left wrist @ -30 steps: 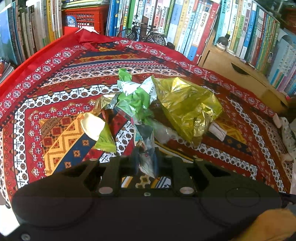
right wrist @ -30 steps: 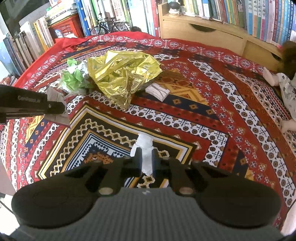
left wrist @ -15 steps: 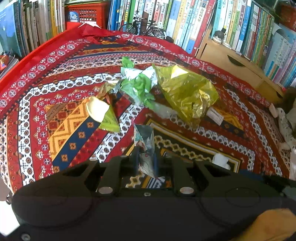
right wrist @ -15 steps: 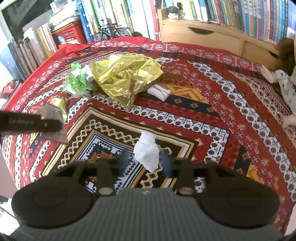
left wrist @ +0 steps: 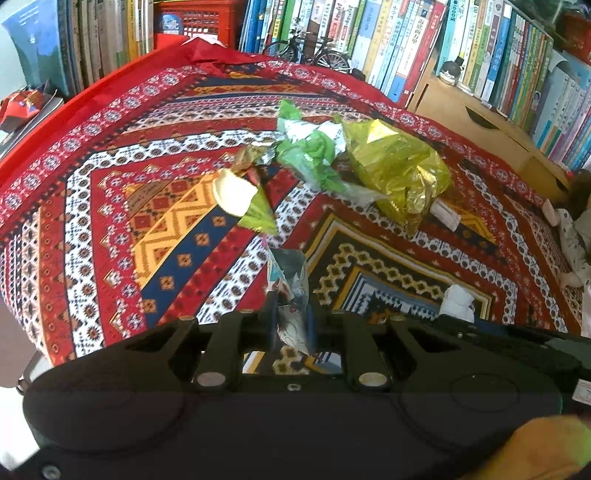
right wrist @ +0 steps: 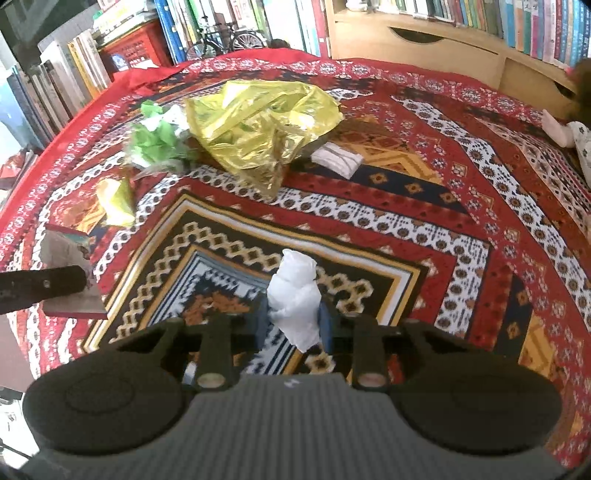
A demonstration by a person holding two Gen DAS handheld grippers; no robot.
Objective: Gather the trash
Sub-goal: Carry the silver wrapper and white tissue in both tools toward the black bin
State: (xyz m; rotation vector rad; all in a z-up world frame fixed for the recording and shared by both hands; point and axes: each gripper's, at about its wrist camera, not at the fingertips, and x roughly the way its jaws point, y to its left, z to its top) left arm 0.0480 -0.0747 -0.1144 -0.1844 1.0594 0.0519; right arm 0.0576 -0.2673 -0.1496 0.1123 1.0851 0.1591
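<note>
My left gripper is shut on a silvery printed wrapper that sticks up between its fingers, above the patterned red cloth. A crumpled white tissue stands between the parted fingers of my right gripper, whose pads lie close to its sides. Farther back lie a gold foil bag, green and white crumpled wrappers, a yellow-green wrapper and a small white packet. The right wrist view also shows the left gripper's finger with its wrapper at the left edge.
Bookshelves run along the back and left, with a red crate and a small model bicycle. A wooden cabinet stands at the back right. A doll lies at the right edge of the cloth.
The right gripper's fingers have spread apart around the tissue, which now looks fuller. The left gripper has drawn back from the trash pile with the silvery wrapper in it.
</note>
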